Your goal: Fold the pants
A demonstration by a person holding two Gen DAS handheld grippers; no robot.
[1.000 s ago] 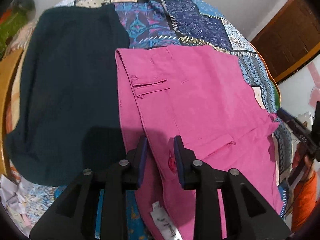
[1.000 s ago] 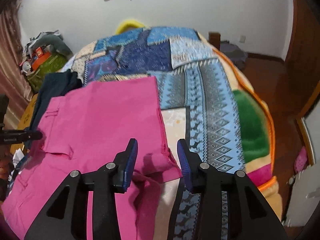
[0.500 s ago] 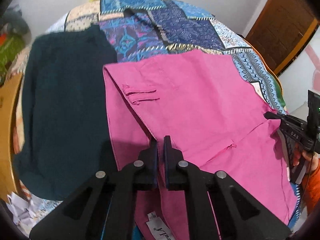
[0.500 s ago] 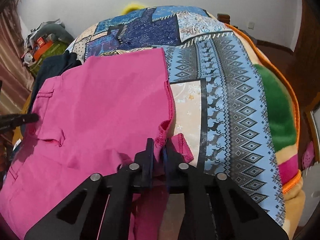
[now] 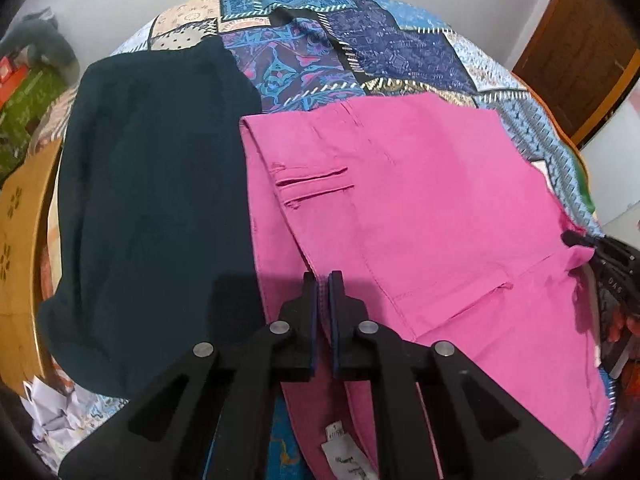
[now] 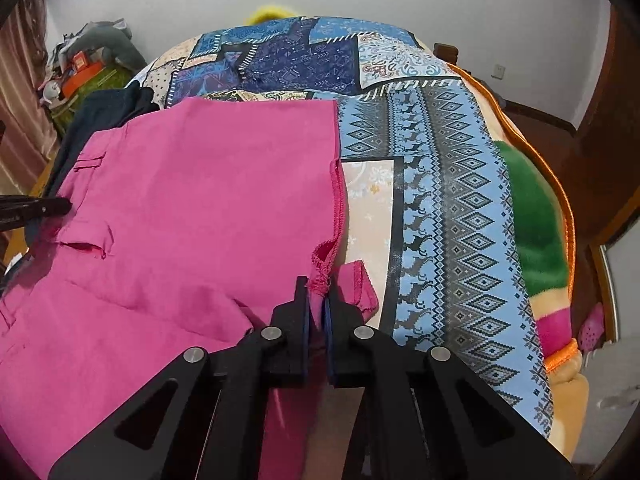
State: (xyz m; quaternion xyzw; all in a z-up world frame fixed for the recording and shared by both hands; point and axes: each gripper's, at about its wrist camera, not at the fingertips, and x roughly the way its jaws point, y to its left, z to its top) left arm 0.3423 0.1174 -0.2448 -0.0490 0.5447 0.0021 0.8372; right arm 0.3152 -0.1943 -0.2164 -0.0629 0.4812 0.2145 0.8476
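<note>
Pants (image 5: 420,208) fill the middle and right of the left wrist view, hot pink, spread flat on a patchwork blanket (image 5: 360,32) and already doubled over on themselves. The left gripper (image 5: 323,280) sits at bottom centre with its jaws pinched nearly together on the waistband side; I think there's pink fabric between the pads, but the gap is so thin I can't swear how many layers it has. The right gripper (image 6: 316,284), bottom centre of its own view, is clamped on the bunched hem corner of a leg, with serged edge poking up between the fingertips.

What could go sideways, as far as I can judge:

- The right grip looks like it only has a puckered bit of one hem. A second flap lies loose just right of it, so lifting could peel the layers apart and leave a lopsided fold.
- If the left pinch only has the top layer, the waistband underneath stays put and the whole thing skews.
- A dark teal garment (image 5: 152,200) lies touching the left edge of the pants, so a low drag toward that side could snag it or rumple it.
- The white care label (image 5: 344,456) at the bottom edge might flip out and end up showing.
</note>
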